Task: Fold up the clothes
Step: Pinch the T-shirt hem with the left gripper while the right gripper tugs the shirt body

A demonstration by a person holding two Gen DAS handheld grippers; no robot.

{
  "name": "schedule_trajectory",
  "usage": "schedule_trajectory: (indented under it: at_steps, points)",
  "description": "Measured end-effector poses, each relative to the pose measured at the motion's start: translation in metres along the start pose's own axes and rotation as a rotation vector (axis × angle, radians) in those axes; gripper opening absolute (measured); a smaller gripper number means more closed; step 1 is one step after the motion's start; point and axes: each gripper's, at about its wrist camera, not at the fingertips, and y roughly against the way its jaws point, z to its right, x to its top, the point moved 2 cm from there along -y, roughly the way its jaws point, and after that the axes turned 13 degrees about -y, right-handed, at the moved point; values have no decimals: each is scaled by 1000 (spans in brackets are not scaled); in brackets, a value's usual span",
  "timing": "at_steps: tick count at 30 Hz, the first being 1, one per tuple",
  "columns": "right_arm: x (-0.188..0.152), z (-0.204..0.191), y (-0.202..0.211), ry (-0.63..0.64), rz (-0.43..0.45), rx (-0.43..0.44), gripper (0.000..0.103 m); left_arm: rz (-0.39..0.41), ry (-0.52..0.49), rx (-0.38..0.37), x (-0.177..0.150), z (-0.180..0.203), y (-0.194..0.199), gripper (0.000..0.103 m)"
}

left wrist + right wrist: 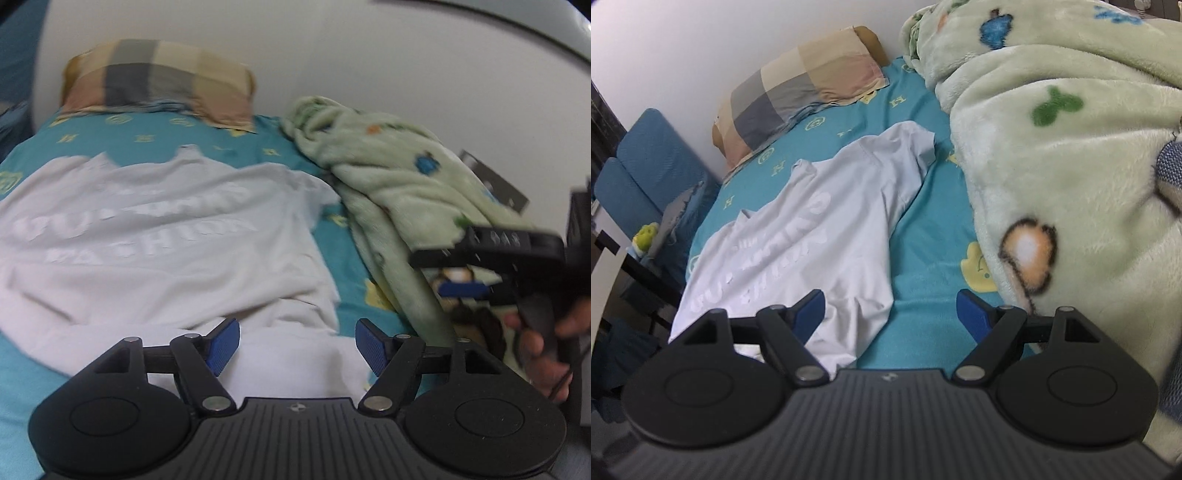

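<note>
A white T-shirt [147, 236] with pale lettering lies spread on the teal bedsheet [236, 147], collar toward the pillow. It also shows in the right wrist view [812, 236]. My left gripper [297, 341] is open and empty just above the shirt's near hem. My right gripper [890, 314] is open and empty, above the shirt's lower right corner and the bare sheet [931, 229]. The right gripper also shows in the left wrist view [480, 266], held in a hand over the blanket's edge.
A checked pillow [162, 77] lies at the head of the bed against a white wall. A bunched green fleece blanket [1071, 147] fills the bed's right side. A blue chair [653, 166] and a dark table [624, 266] stand left of the bed.
</note>
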Motion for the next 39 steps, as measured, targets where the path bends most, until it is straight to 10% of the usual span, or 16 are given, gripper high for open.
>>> schedule_trajectory:
  at_steps: [6, 11, 27, 32, 39]
  points:
    - [3, 11, -9, -42, -35, 0, 80, -17, -78, -32, -4, 25, -17, 68]
    - [3, 10, -11, -35, -44, 19, 80, -28, -49, -25, -9, 22, -14, 7]
    - [-33, -20, -18, 150, -287, 142, 80, 64, 321, 267, -20, -95, 161, 3]
    - [-72, -36, -31, 346, -419, 112, 80, 107, 579, 338, -55, -137, 174, 3]
    - [-110, -48, -51, 495, -534, 118, 80, 93, 547, 354, -55, -134, 164, 3]
